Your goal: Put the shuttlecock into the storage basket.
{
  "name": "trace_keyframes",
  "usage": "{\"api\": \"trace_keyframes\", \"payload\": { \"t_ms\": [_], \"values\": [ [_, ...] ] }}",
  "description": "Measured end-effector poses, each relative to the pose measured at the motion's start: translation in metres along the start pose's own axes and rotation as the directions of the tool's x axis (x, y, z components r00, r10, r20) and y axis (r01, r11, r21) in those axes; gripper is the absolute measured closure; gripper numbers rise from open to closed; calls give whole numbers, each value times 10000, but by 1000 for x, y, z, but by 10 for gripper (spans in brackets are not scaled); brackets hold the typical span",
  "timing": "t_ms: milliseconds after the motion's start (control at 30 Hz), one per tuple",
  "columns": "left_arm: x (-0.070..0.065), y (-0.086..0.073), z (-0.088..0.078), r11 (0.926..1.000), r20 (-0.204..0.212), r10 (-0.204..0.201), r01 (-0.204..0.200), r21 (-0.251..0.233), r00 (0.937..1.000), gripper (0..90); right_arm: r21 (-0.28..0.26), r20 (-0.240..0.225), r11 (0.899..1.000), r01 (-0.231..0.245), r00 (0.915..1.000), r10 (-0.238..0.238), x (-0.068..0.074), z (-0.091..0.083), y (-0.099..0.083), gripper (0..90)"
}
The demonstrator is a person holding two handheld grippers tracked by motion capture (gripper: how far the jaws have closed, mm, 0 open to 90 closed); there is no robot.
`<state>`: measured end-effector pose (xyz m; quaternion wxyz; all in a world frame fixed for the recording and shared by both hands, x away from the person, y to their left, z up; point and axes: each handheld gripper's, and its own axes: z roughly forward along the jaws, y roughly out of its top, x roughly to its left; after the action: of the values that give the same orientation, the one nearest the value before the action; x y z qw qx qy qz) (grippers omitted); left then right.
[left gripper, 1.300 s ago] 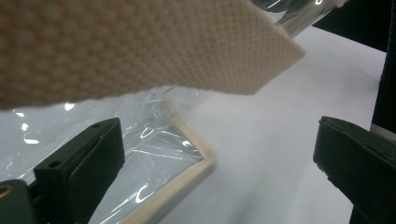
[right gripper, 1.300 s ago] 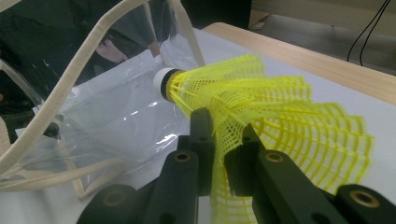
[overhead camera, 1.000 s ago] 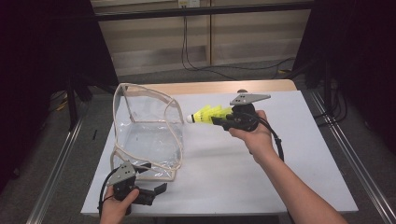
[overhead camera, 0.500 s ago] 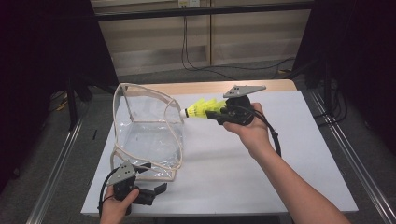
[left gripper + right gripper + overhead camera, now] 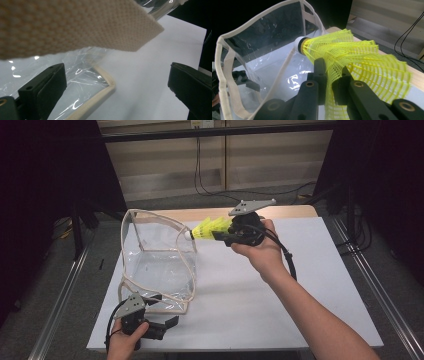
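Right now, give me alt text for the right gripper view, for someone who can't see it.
The right gripper pinches the skirt of a yellow plastic shuttlecock between its two black fingers, the white cork tip pointing toward a clear plastic bag with beige trim. The bag stands open on a white table just beyond the tip.

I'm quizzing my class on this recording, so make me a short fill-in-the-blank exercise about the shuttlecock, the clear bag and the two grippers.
1. The right gripper is shut on the skirt of a ____ shuttlecock.
2. The shuttlecock's white cork tip points toward the ____ bag.
3. The left gripper rests near the bag's corner with its jaws ____.
4. The bag stands on a ____ tabletop.

Missing words: yellow; transparent; open; white
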<state>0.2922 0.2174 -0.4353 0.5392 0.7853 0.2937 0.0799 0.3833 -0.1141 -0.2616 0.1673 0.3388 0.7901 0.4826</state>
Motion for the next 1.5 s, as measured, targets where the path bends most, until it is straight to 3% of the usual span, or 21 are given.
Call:
{"api": "trace_keyframes", "payload": {
  "t_ms": [533, 967, 1033, 1500],
  "values": [
    [1, 0, -1, 10000, 70, 11, -11, -37, 10000, 20, 115, -126, 9995, 287, 9995, -286, 29, 27, 25, 835],
    [1, 0, -1, 10000, 78, -2, 2, -45, 10000, 21, 293, -131, 9986, 440, 9990, -436, 37, 40, 28, 835],
    [0, 0, -1, 10000, -106, -2, 2, -30, 9999, 22, 264, -141, 9986, 450, 9989, -447, 39, 42, 28, 835],
    [1, 0, -2, 10000, 75, -20, 20, -44, 10000, 23, 226, -170, 9987, 448, 9989, -444, 47, 54, 30, 835]
  ]
}}
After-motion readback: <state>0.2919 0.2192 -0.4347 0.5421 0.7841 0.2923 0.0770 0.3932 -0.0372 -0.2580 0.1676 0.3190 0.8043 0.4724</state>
